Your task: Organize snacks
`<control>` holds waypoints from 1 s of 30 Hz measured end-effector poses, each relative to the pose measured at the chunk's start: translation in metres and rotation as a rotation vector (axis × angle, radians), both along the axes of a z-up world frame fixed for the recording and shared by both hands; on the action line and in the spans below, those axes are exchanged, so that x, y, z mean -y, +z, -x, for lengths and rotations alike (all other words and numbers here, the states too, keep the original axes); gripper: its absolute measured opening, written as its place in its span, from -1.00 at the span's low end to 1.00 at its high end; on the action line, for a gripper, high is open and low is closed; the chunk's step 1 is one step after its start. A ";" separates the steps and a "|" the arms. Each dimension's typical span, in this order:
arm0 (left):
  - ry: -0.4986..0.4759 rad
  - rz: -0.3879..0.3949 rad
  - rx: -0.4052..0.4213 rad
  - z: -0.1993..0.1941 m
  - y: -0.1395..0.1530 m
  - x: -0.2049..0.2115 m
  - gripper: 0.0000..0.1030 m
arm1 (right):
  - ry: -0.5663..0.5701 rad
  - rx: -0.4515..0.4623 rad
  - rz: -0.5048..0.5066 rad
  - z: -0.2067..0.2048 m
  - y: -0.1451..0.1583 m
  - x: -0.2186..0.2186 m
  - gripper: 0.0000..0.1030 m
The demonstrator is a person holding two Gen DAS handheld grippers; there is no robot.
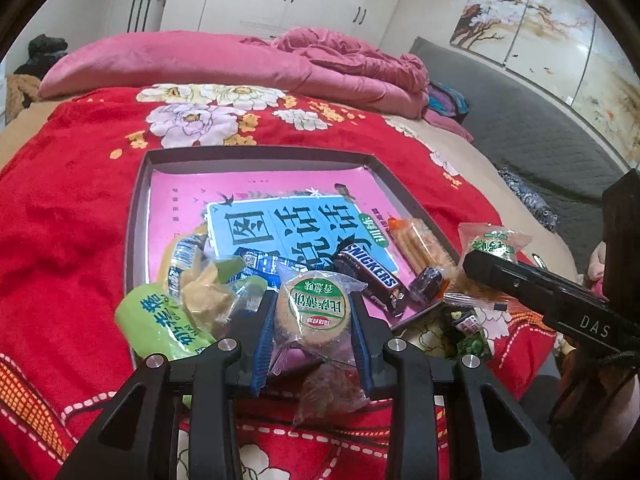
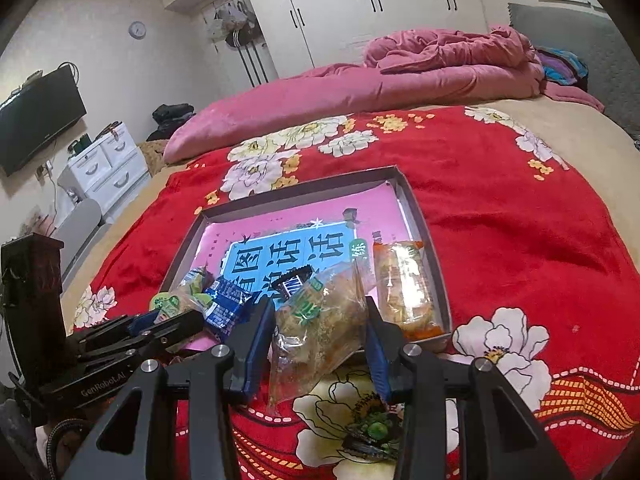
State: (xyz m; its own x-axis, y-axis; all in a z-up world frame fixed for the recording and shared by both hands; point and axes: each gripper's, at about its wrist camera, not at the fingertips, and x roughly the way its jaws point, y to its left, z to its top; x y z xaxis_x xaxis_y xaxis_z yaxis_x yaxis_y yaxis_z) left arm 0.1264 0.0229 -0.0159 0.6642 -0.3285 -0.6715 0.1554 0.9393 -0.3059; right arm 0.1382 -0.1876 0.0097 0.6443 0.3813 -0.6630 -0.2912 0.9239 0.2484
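My left gripper (image 1: 313, 302) is shut on a round biscuit packet (image 1: 316, 316) with a green label, just over the near edge of the shallow grey tray (image 1: 140, 200). The tray is lined with a pink and blue sheet. In it lie a Snickers bar (image 1: 372, 276), a blue packet (image 1: 260, 264), an orange cracker pack (image 1: 424, 248) and a green packet (image 1: 160, 320). My right gripper (image 2: 318, 312) is shut on a clear packet of crumbly biscuit (image 2: 320, 320), near the tray's (image 2: 424, 240) near right corner. It shows in the left wrist view as the right gripper (image 1: 476, 260).
The tray rests on a red flowered blanket (image 1: 72, 220) on a bed. A small green pea packet (image 2: 372, 432) lies on the blanket under my right gripper. A reddish clear packet (image 1: 332, 392) lies below my left gripper. Pink bedding (image 2: 320, 92) is piled at the far end.
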 end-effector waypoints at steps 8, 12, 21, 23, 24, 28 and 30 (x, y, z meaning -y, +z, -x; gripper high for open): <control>0.002 -0.003 -0.025 -0.006 -0.008 0.001 -0.31 | 0.023 -0.002 0.023 -0.007 -0.007 -0.012 -0.16; 0.004 -0.004 -0.039 -0.008 -0.012 0.001 -0.31 | 0.025 -0.009 0.026 -0.013 -0.010 -0.015 -0.16; -0.001 -0.010 -0.041 -0.009 -0.014 0.002 -0.31 | 0.038 -0.023 0.036 -0.023 -0.019 -0.021 -0.16; -0.002 -0.010 -0.042 -0.009 -0.014 0.003 -0.31 | 0.041 -0.029 0.036 -0.026 -0.022 -0.022 -0.16; -0.002 -0.010 -0.042 -0.009 -0.014 0.003 -0.31 | 0.043 -0.033 0.035 -0.027 -0.023 -0.023 -0.16; -0.003 -0.011 -0.042 -0.010 -0.014 0.003 -0.31 | 0.047 -0.036 0.045 -0.029 -0.027 -0.025 -0.15; -0.003 -0.011 -0.042 -0.010 -0.014 0.003 -0.31 | 0.046 -0.038 0.049 -0.031 -0.028 -0.025 -0.14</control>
